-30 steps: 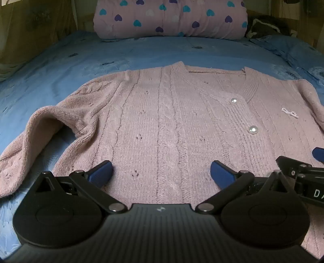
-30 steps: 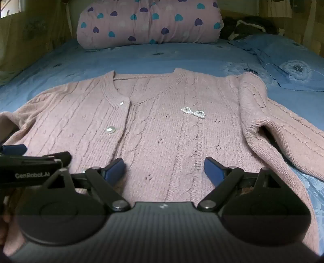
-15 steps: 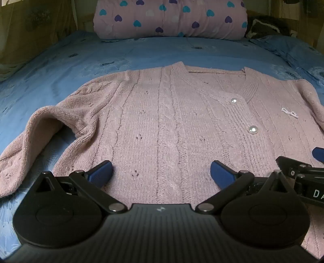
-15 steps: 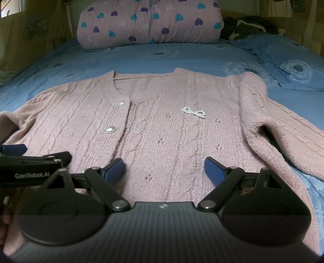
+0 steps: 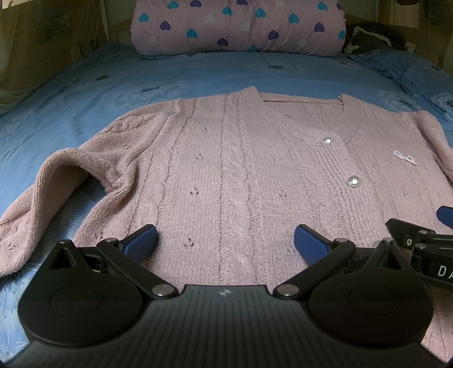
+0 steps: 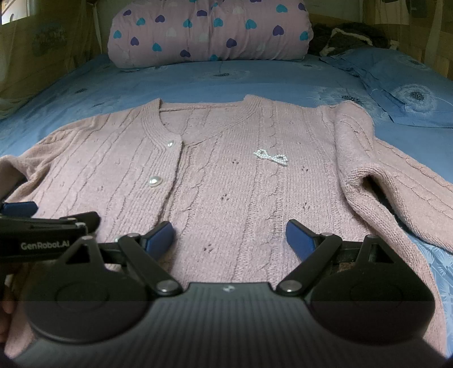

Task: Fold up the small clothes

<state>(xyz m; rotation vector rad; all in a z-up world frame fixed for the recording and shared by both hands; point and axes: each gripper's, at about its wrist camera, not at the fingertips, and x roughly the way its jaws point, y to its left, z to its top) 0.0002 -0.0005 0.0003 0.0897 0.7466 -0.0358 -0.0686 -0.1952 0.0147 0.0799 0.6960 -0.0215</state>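
Cardigan point(image 5: 232, 175) lay flat, face up, on blue sheet point(image 5: 85, 93); neckline pointed toward far pillow point(image 5: 237, 27). Buttoned closed, two pearl buttons point(image 5: 353, 180) visible on placket. Pearl bow point(image 6: 270, 156) pinned on chest, right of placket in right view. Sleeves bent at both sides: one point(image 5: 36, 203) humped up and trailing toward near left edge, other point(image 6: 396, 181) folded out to the right, resting on sheet. Hem sat nearest both cameras, under the tools.

Left gripper point(image 5: 225, 243) spread wide over hem area, blue pads point(image 5: 141, 242) apart, nothing between them; contact with knit could not be told. Right gripper point(image 6: 229, 237) likewise wide open, pads point(image 6: 300, 239) apart above lower front, holding nothing. Both side by side, near each other: each showed at the edge of the other's view.

Second blue pillow point(image 6: 410, 87) at far right corner of bed. Dark bundle point(image 6: 348, 36) just beside heart-print pillow.
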